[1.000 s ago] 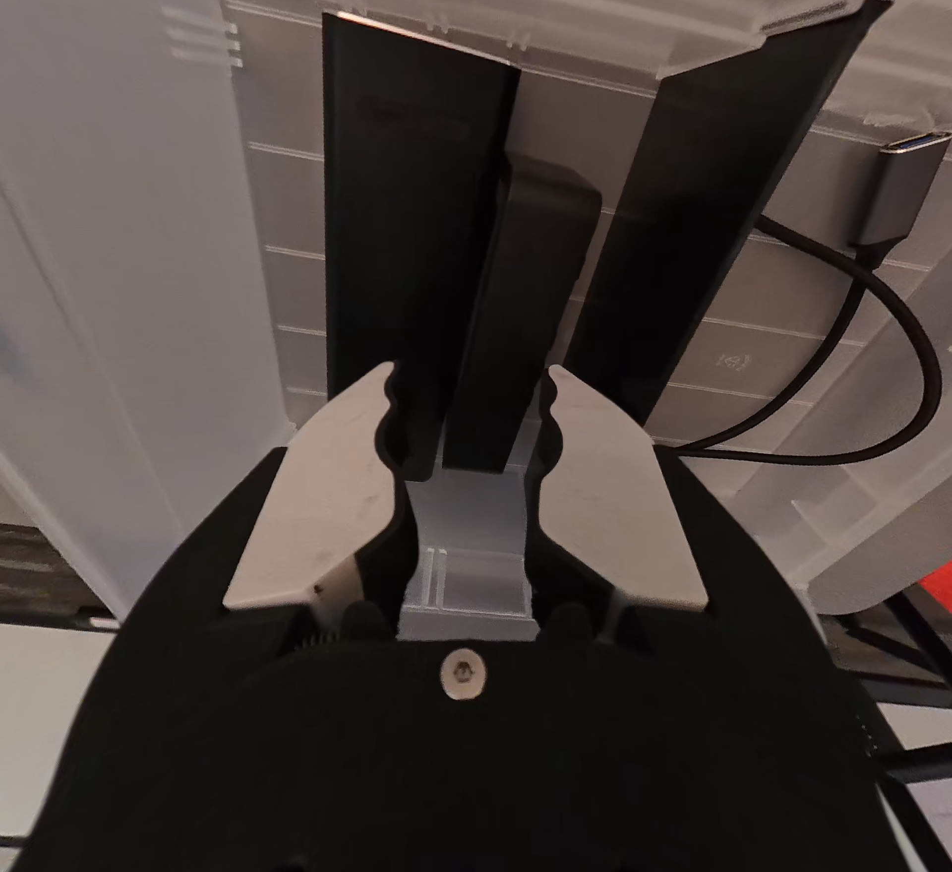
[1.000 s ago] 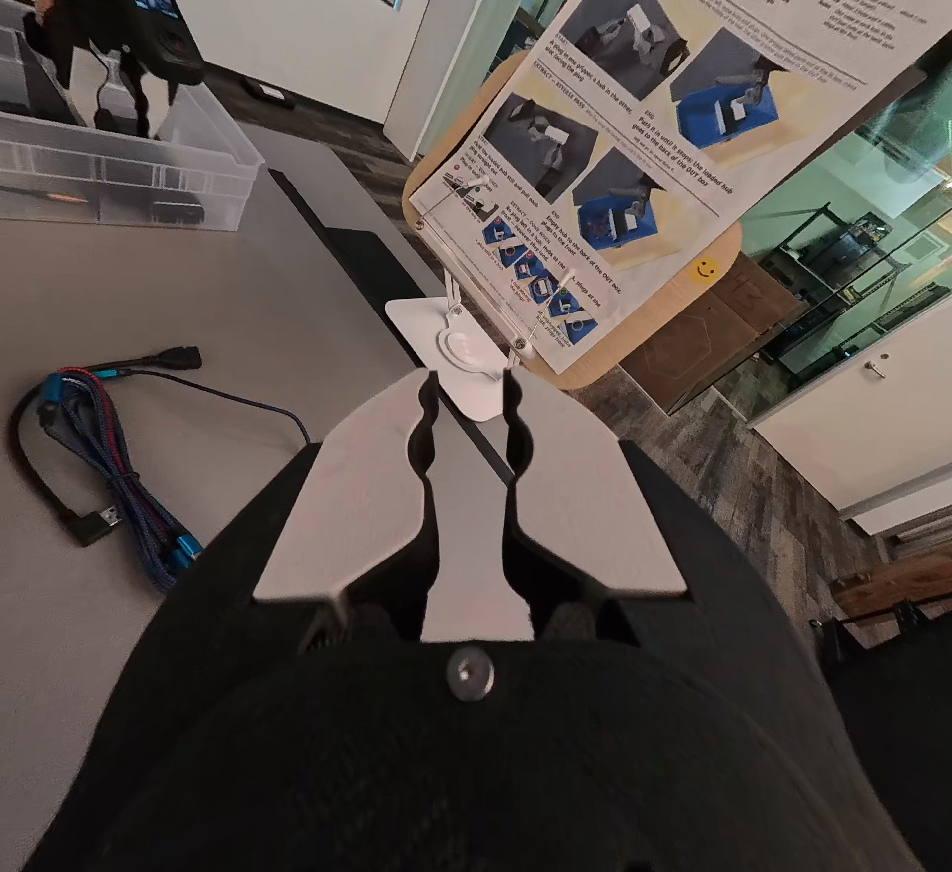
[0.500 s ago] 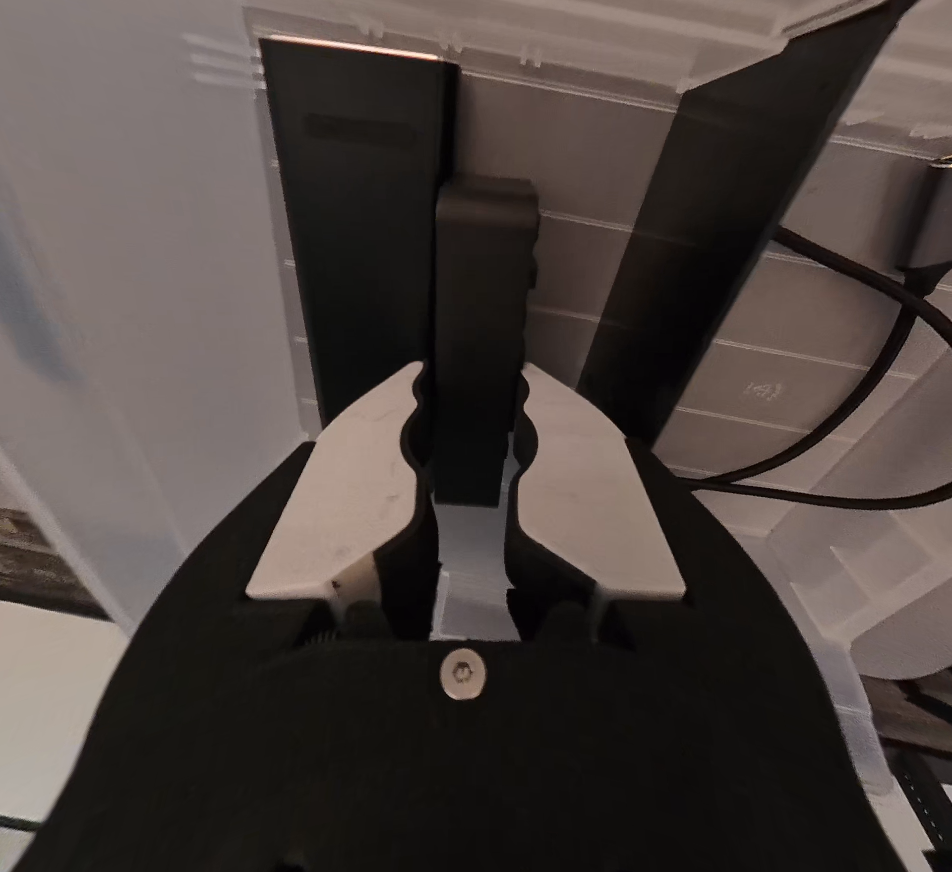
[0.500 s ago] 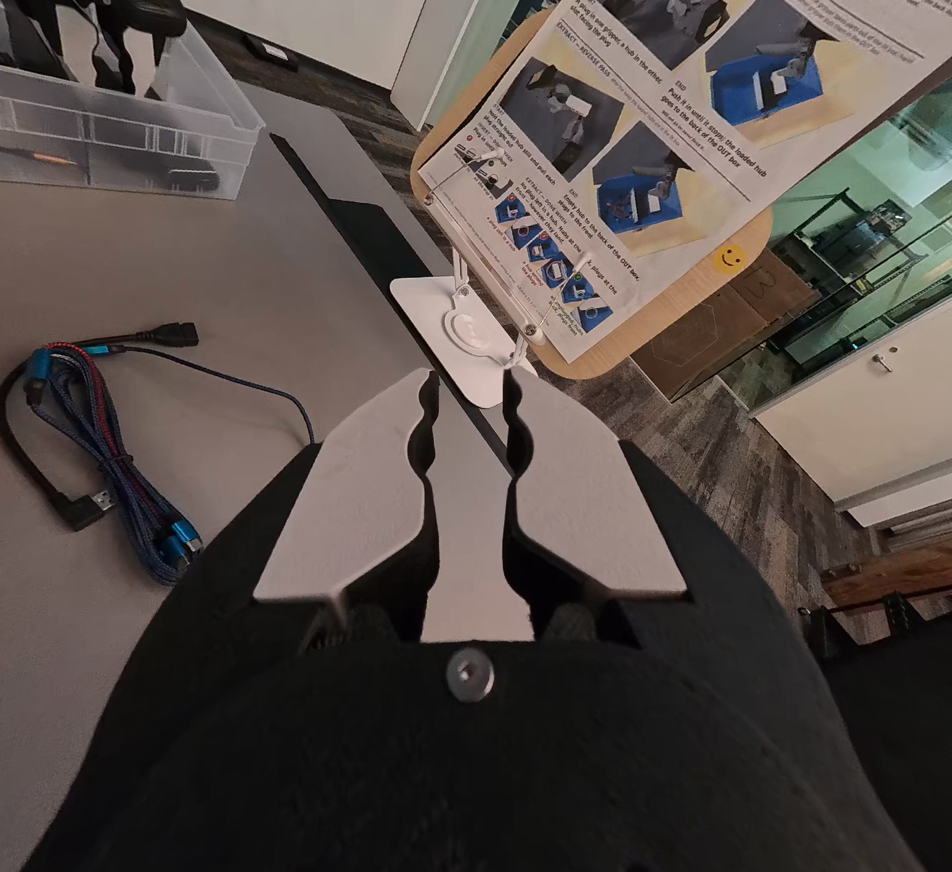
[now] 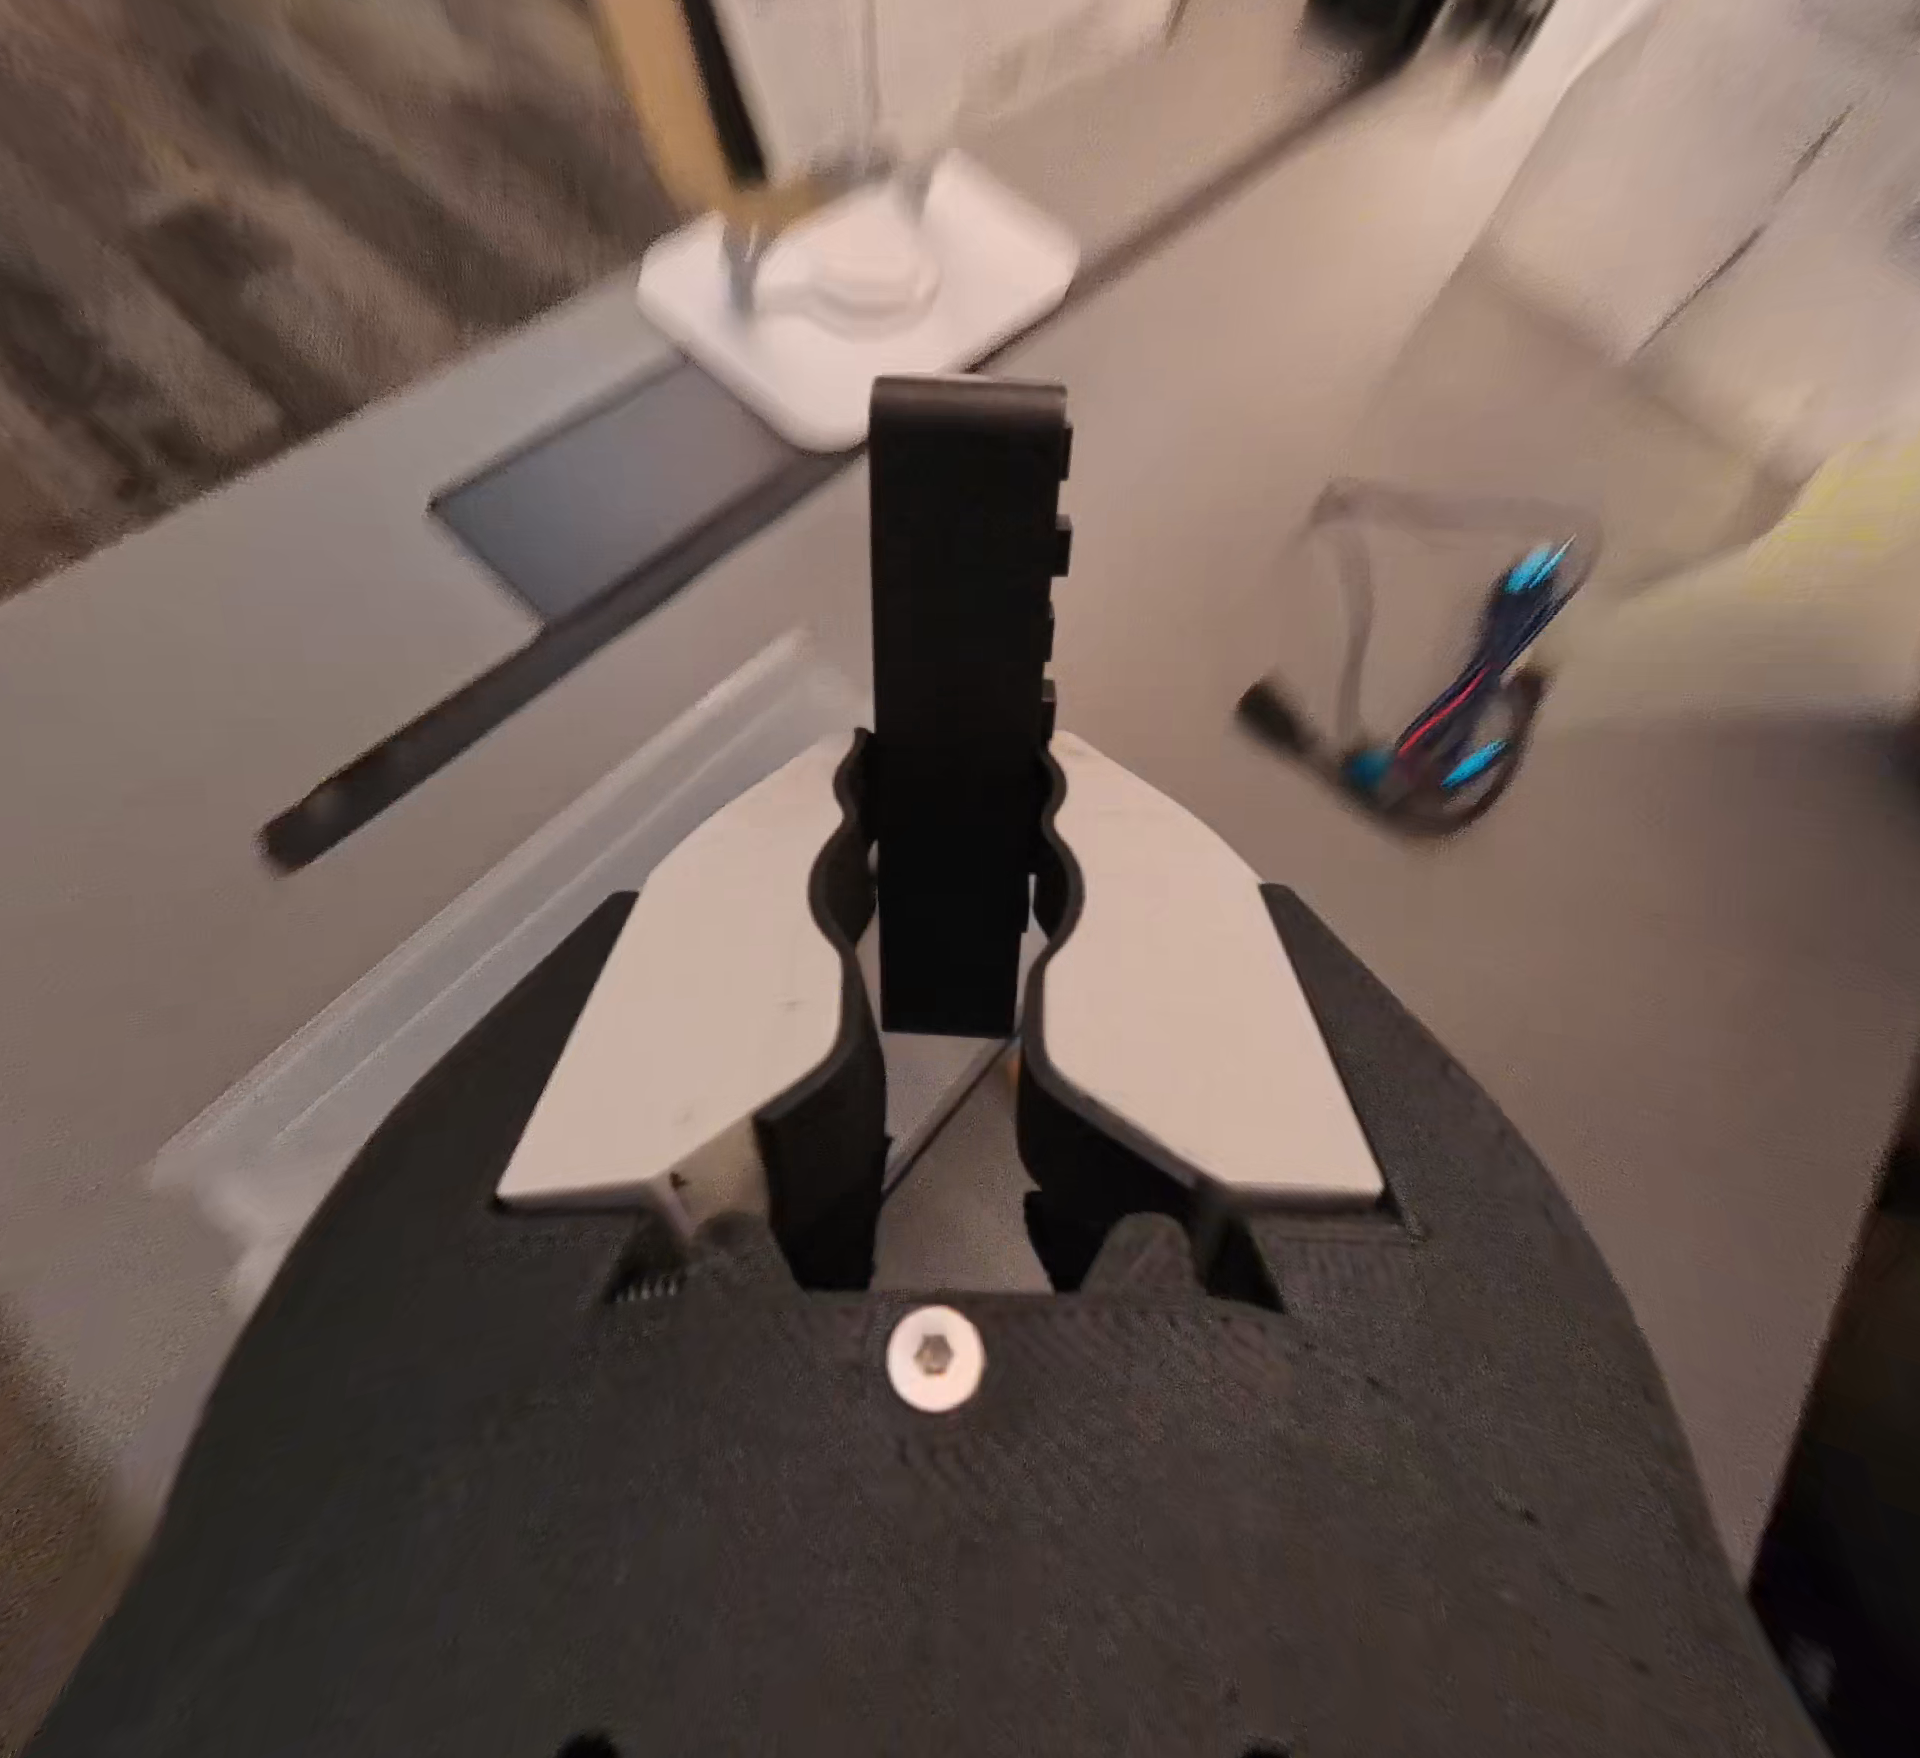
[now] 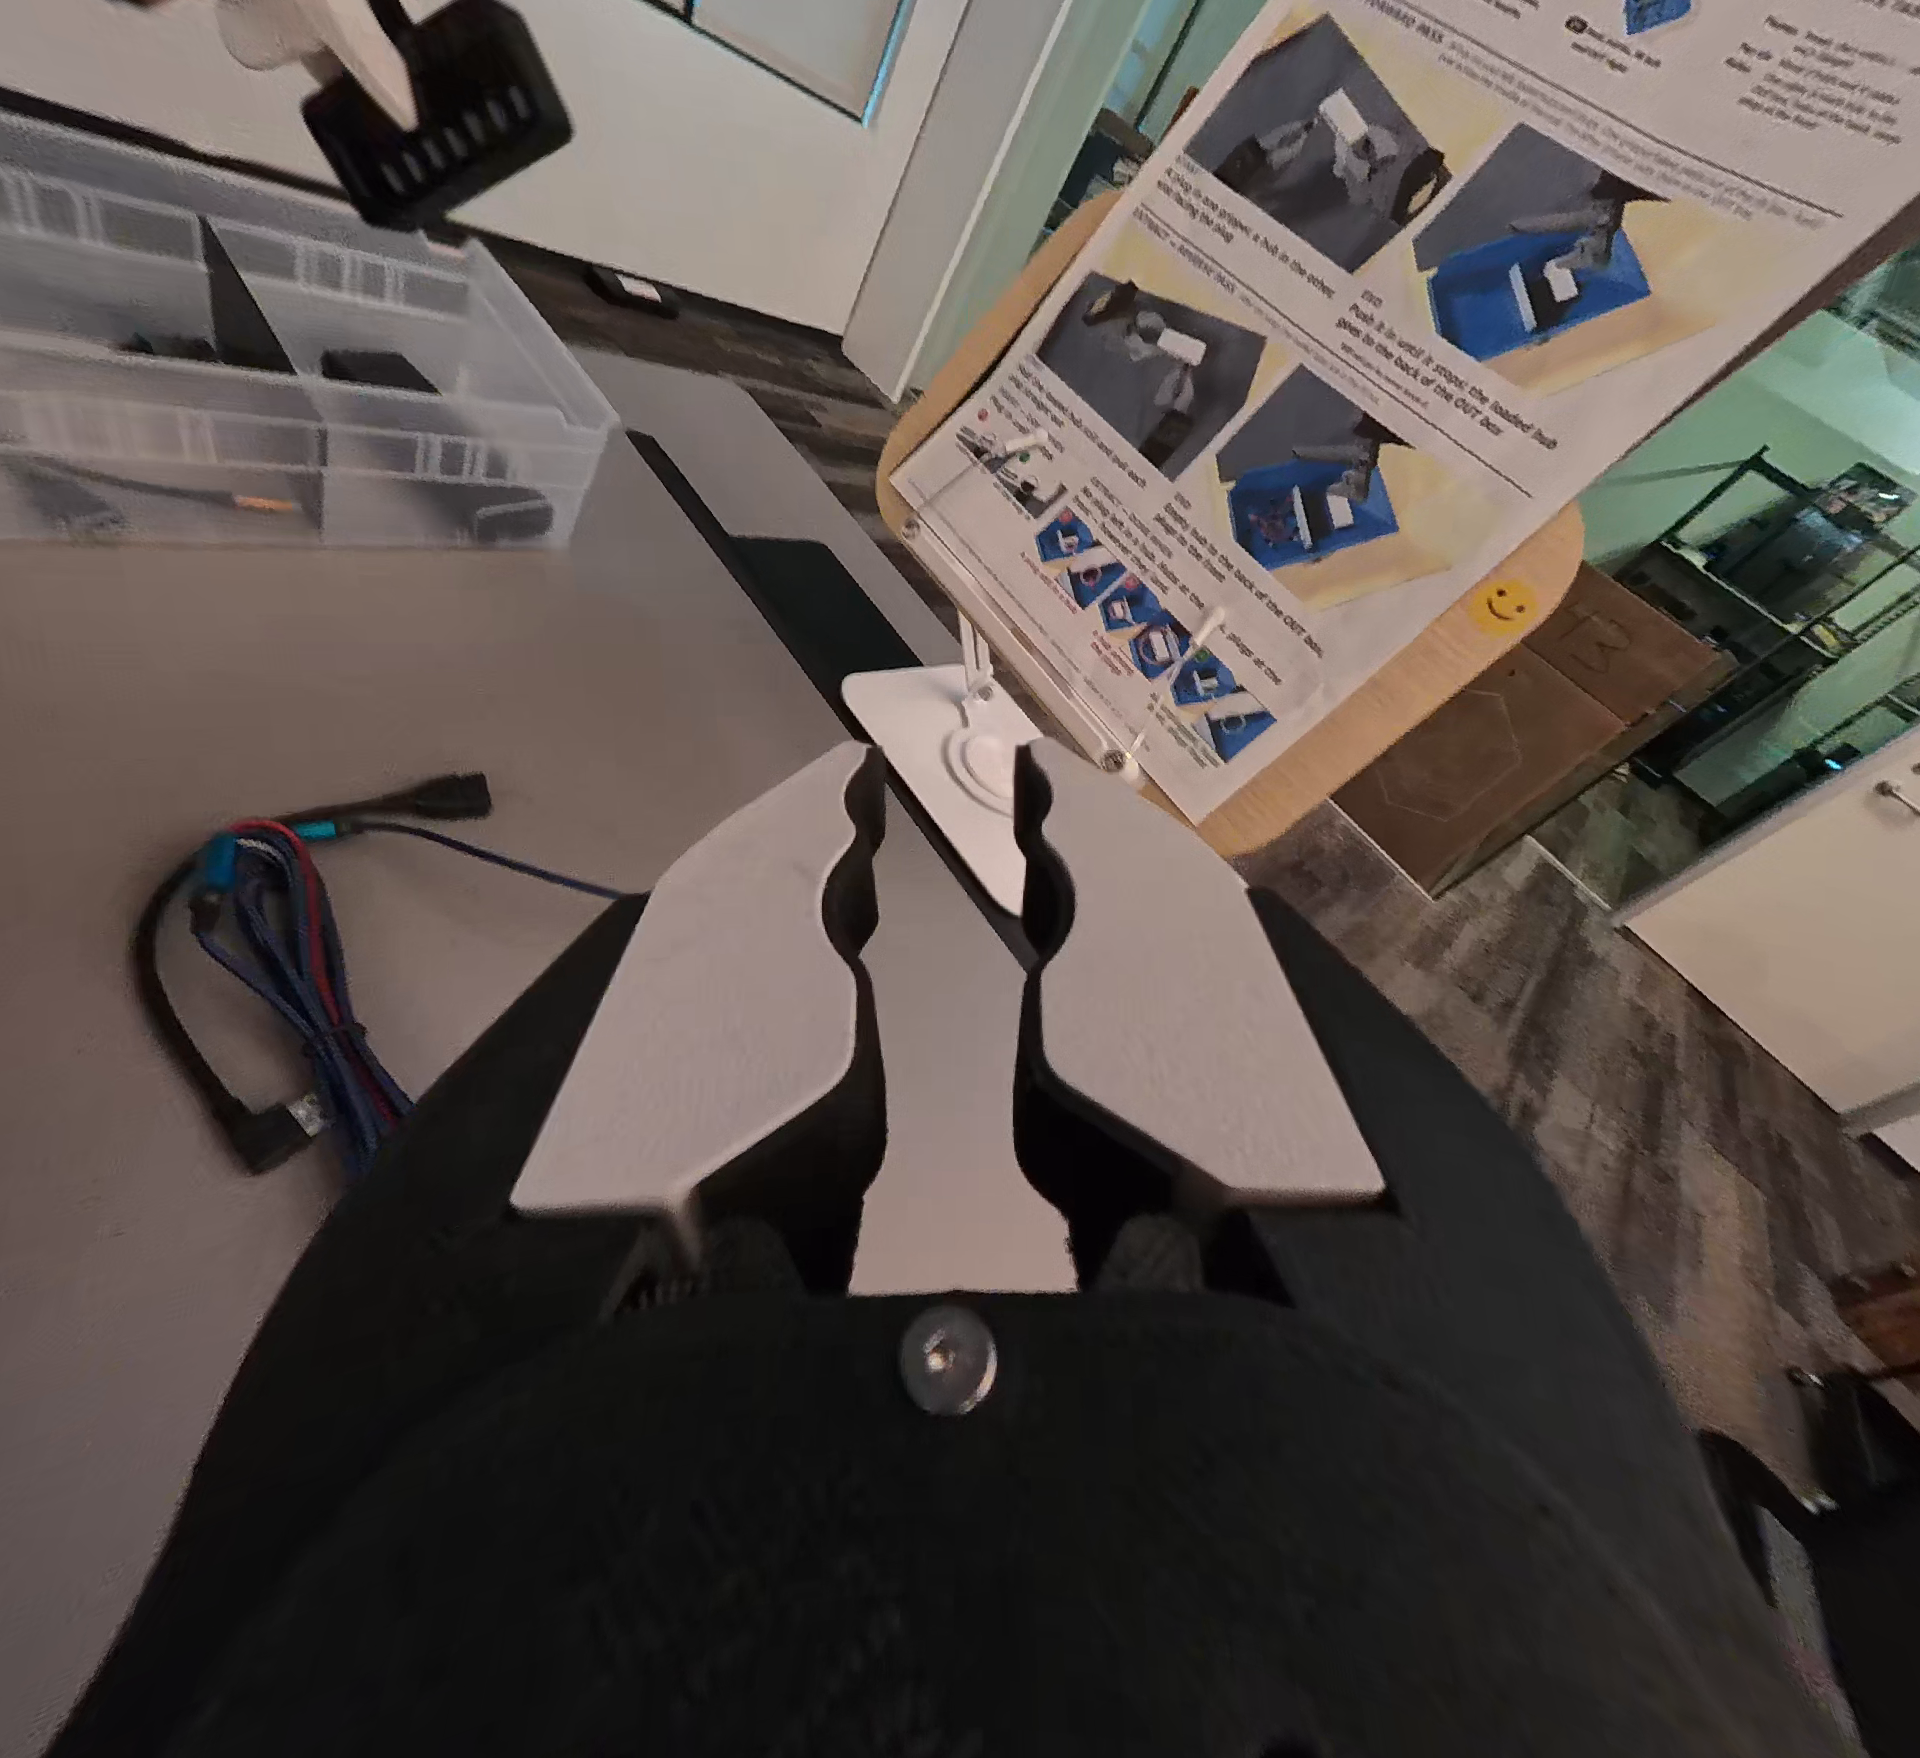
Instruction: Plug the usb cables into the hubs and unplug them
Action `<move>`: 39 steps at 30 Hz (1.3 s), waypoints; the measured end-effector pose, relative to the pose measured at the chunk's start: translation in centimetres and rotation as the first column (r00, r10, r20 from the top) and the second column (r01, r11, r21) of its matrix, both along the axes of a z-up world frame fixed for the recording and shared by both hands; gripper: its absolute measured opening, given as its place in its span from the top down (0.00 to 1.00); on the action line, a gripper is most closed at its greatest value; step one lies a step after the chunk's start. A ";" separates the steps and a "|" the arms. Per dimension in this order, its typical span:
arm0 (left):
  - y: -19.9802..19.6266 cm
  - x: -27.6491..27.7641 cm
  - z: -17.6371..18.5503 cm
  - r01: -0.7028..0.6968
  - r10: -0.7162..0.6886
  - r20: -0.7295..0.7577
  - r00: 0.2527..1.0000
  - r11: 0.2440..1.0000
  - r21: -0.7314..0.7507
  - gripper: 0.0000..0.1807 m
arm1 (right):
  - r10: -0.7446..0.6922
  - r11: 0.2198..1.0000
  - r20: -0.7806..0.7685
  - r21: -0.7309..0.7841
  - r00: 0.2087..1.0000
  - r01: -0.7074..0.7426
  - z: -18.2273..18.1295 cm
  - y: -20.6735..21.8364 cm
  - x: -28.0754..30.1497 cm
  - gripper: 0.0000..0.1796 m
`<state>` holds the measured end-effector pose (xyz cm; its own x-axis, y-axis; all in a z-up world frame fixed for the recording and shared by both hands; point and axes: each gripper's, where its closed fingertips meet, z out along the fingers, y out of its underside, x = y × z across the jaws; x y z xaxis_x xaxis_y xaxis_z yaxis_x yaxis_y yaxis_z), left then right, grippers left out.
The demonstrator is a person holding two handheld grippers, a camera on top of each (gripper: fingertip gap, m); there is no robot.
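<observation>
Left gripper (image 5: 951,773) clamped on a black USB hub (image 5: 961,565), raised above the grey table (image 6: 364,669); right gripper (image 6: 948,763) slightly parted, holding nothing, beside bundled cables (image 6: 281,960).

A black rectangular hub (image 5: 961,669) is seen at the centre of the left wrist view, clamped at its near end between the fingers of the left gripper (image 5: 948,768) and pointing straight away from the camera, with small notches along its right edge. In the right wrist view the same hub (image 6: 442,113) is seen in the upper left of the frame, held in the air, with a row of ports along its lower face. A bundle of blue, red and black usb cables (image 6: 270,970) is seen lying loosely coiled on the grey bench at the left of that frame, plugs exposed; the bundle (image 5: 1455,700) is blurred at the right of the left wrist view.
</observation>
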<state>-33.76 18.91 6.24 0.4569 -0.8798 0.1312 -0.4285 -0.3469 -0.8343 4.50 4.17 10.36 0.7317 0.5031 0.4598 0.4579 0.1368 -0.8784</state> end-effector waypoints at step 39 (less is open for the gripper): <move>-8.9 20.1 -1.3 -0.018 0.002 0.395 0.919 0.999 0.037 0.61 | 0.082 0.714 -0.911 -0.229 0.403 -0.662 -5.3 6.7 -6.0 0.85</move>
